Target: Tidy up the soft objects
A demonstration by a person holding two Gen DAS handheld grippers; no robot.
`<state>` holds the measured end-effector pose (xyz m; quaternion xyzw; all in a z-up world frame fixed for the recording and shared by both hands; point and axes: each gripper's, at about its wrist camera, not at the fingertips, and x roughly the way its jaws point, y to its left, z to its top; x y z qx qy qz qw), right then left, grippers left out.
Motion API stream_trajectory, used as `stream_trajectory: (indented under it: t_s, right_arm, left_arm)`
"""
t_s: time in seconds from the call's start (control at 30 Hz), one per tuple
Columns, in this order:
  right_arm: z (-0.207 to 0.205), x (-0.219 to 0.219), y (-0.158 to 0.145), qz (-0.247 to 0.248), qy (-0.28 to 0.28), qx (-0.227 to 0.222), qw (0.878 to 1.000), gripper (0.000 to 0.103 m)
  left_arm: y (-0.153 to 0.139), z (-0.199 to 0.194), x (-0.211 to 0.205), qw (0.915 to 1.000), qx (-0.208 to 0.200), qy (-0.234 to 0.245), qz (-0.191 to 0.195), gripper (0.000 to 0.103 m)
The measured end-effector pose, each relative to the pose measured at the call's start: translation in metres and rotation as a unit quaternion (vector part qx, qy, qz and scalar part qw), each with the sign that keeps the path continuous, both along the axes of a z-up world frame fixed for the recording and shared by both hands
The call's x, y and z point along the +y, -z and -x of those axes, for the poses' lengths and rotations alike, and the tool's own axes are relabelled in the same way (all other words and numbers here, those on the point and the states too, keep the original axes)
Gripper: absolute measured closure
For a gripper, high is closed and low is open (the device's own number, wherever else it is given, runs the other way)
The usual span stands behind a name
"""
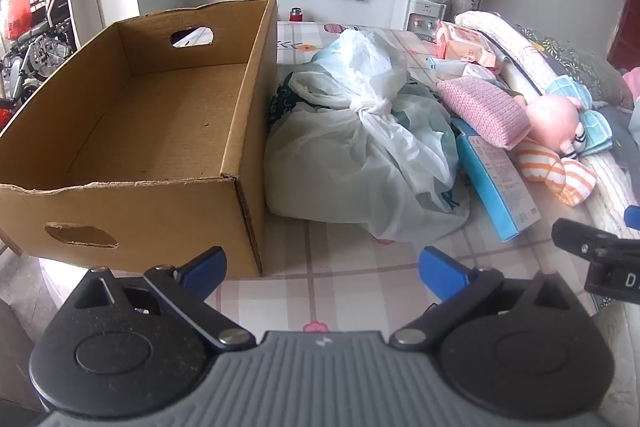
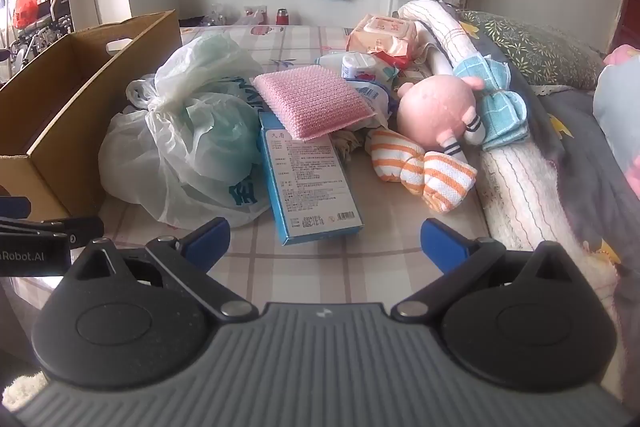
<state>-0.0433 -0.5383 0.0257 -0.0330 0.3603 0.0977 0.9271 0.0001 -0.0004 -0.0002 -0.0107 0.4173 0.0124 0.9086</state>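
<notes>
On the checked bedsheet (image 1: 352, 267), both the left gripper (image 1: 322, 263) and right gripper (image 2: 325, 241) hover spread apart and empty, near the cardboard box (image 1: 132, 131), knotted plastic bag (image 1: 360, 147) and pink plush doll (image 2: 436, 107).

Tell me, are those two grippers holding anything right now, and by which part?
Nothing is held. The left gripper and right gripper both stand wide open above the checked sheet, short of the tied plastic bag.

The tied bag (image 2: 176, 131) hides its contents behind cloudy plastic. The blue box (image 2: 310, 179) has its far end under the pink sponge (image 2: 310, 101), and its print is too small to read. The cardboard box (image 1: 132, 131) is cut off by the left edge in both views. The doll (image 1: 554, 115) lies face hidden.
</notes>
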Motion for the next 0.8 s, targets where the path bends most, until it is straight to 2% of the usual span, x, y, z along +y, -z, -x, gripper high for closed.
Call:
stream_trajectory:
  t_s: [0.33,0.8]
  right_arm:
    - [0.001,0.006,-0.011,0.010,-0.006,-0.005,1.000,0.001]
    - [0.000,0.011,-0.010,0.017,-0.008,-0.003,1.000,0.001]
  left_arm:
    - [0.000,0.003,0.003,0.9998,-0.002,0.003,0.017,0.000]
    - [-0.003,0.004,0.006,0.9995,-0.007,0.009,0.028,0.000]
